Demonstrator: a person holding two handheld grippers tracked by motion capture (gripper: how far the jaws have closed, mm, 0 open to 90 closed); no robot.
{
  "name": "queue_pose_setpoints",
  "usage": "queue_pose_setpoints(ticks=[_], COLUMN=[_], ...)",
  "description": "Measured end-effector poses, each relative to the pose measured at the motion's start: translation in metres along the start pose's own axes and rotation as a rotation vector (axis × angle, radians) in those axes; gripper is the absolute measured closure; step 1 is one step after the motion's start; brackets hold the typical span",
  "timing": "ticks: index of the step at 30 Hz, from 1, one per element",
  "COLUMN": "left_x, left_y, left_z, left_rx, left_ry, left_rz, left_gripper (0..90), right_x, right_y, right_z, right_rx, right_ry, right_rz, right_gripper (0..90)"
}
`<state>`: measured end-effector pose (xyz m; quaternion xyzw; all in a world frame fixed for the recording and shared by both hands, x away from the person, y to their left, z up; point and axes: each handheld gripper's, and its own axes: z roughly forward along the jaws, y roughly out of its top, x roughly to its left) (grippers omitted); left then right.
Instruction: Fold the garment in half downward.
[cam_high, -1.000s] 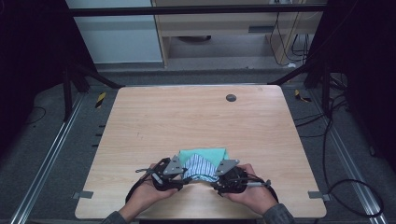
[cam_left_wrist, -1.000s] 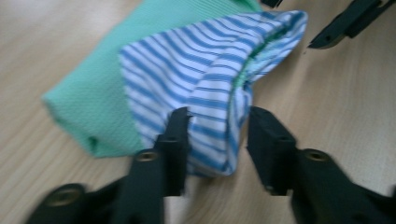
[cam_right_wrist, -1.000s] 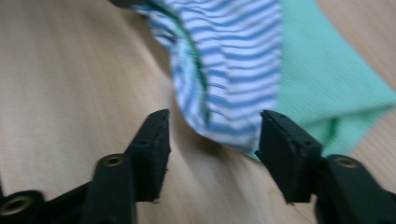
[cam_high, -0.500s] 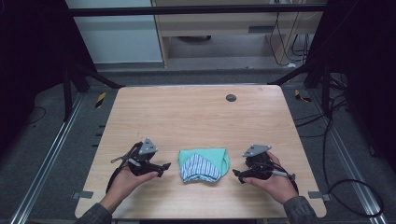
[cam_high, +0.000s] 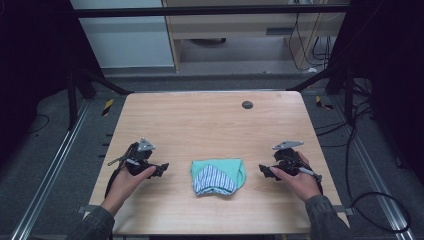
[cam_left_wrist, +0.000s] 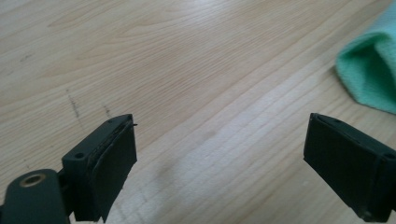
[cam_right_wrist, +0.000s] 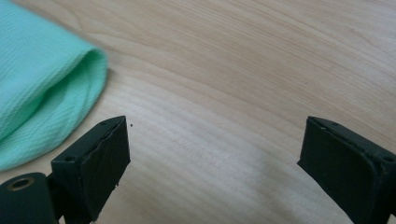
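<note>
Both tongs are wide apart with nothing in them. The cloth (cam_high: 218, 176) sits folded on the counter (cam_high: 200, 125) right between my left tongs (cam_high: 161, 169) and right tongs (cam_high: 263, 171), wider side to side, right tongs maybe slightly closer.

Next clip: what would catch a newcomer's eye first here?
The folded green cloth with its striped inner side showing, lying near the front edge of the wooden table, stands out against the pale wood. On either side of it, apart from it, a hand holds a gripper: the left gripper and the right gripper, both pointing toward the cloth with jaws wide open and nothing between them.
</note>
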<state>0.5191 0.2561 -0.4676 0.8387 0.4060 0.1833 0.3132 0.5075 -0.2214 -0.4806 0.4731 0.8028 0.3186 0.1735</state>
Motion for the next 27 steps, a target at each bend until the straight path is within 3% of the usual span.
queue_pose_setpoints(ticks=[3, 7, 8, 10, 13, 14, 17, 19, 23, 27], left_x=[0.01, 0.016, 0.018, 0.02, 0.021, 0.021, 0.018, 0.018, 0.018, 0.019], left_y=[-0.002, -0.002, -0.002, -0.003, -0.003, -0.005, -0.007, -0.01, -0.01, -0.01], left_z=[0.005, 0.011, 0.014, 0.022, 0.027, 0.032, 0.042, 0.046, 0.046, 0.046], left_rx=[-0.02, -0.03, -0.032, -0.031, -0.029, -0.031, -0.031, -0.051, -0.047, -0.043], left_ry=[0.044, 0.064, 0.068, 0.073, 0.074, 0.073, 0.067, 0.079, 0.085, 0.093], left_rz=[-0.028, -0.054, -0.069, -0.097, -0.107, -0.118, -0.13, -0.12, -0.128, -0.14], left_gripper=[8.8, 8.8, 8.8, 8.8, 8.9, 8.9, 8.4, 2.6, 1.4, 0.0], right_x=[-0.009, -0.017, -0.021, -0.023, -0.024, -0.025, -0.025, -0.025, -0.023, -0.023], right_y=[0.002, 0.002, 0.001, 0.0, -0.002, -0.003, -0.005, -0.005, -0.005, -0.005], right_z=[0.006, 0.013, 0.019, 0.023, 0.028, 0.031, 0.036, 0.037, 0.037, 0.037], right_rx=[-0.015, -0.016, -0.012, -0.014, -0.022, -0.045, -0.089, -0.083, -0.071, -0.069], right_ry=[-0.035, -0.085, -0.116, -0.131, -0.152, -0.179, -0.199, -0.204, -0.243, -0.246], right_rz=[0.039, 0.09, 0.117, 0.142, 0.158, 0.166, 0.16, 0.173, 0.22, 0.223], right_gripper=[8.5, 9.1, 9.1, 9.4, 9.9, 9.6, 6.1, 4.8, 0.9, 0.5])
